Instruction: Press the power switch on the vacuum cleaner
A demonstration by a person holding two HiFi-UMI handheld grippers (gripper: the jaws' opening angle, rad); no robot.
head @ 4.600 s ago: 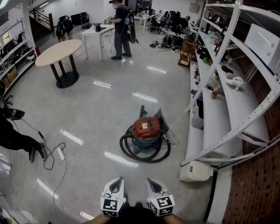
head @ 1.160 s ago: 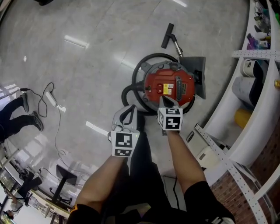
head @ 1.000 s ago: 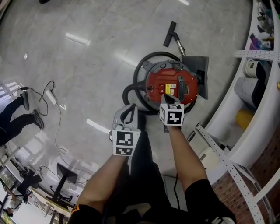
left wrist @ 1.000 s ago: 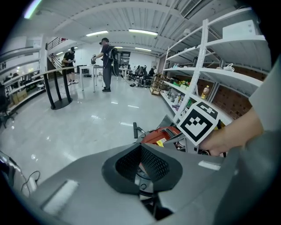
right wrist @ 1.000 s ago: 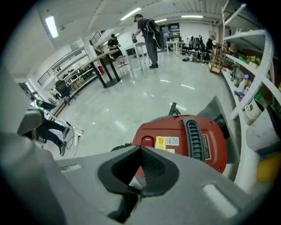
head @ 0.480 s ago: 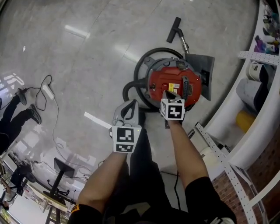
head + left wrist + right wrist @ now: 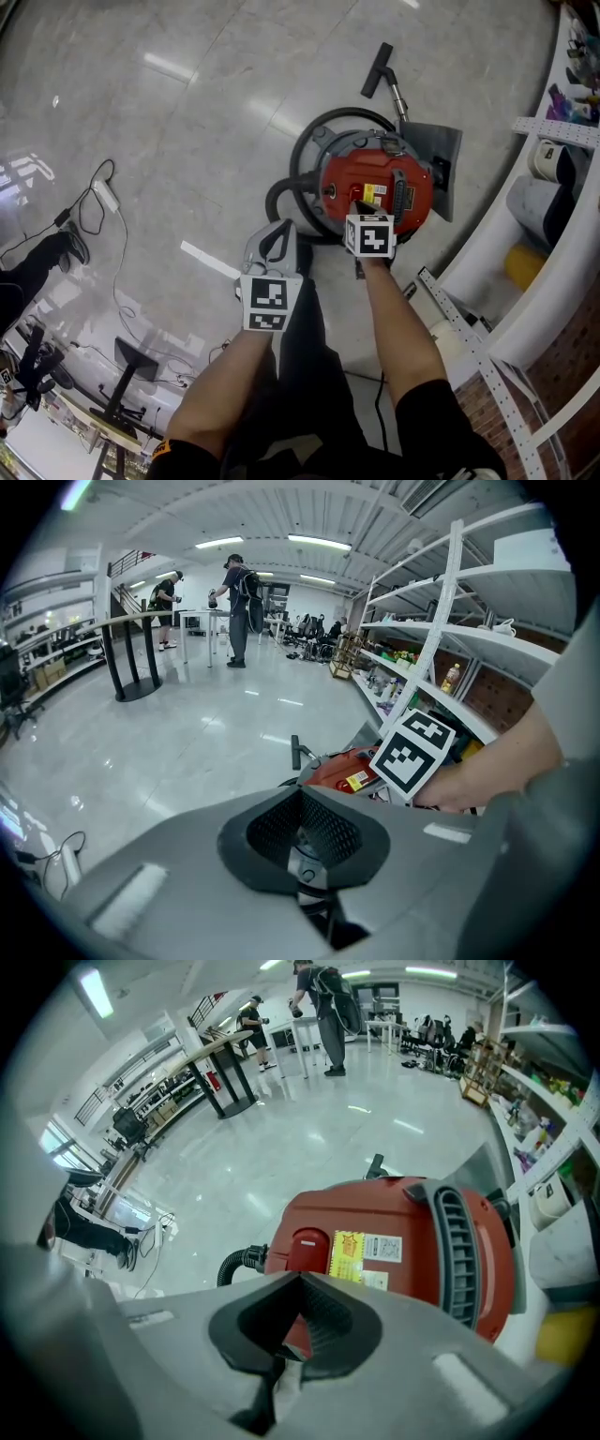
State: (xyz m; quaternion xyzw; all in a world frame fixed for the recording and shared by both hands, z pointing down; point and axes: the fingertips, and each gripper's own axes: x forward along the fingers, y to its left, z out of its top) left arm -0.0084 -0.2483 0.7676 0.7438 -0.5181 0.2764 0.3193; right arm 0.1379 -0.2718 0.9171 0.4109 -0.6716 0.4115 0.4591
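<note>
At the near edge of the vacuum's (image 7: pixel 412 192) red top, the right gripper (image 7: pixel 359 204) is pointing down with its jaws closed tip to tip and nothing between them. In the right gripper view the joined tips (image 7: pixel 300 1279) are sitting just below the red switch (image 7: pixel 307 1246), beside a yellow label (image 7: pixel 347 1252); whether they are touching the lid cannot be told. The right forearm (image 7: pixel 398 319) is reaching forward and down from the body, marker cube facing up.

The left gripper (image 7: pixel 279 228) is also closed on nothing, its tips (image 7: pixel 300 791) meeting in front of the vacuum (image 7: pixel 342 771). It is hanging over the floor (image 7: pixel 169 122), just beside the black hose (image 7: pixel 300 155) and apart from the red top. The left forearm (image 7: pixel 225 375) is bending less far forward than the right, so that gripper is sitting nearer the body.

The hose is coiling around the vacuum's base, and a nozzle (image 7: pixel 378 68) is lying beyond it. White shelving (image 7: pixel 562 234) is running along the right side. A cable (image 7: pixel 101 194) is trailing across the floor at the left.
</note>
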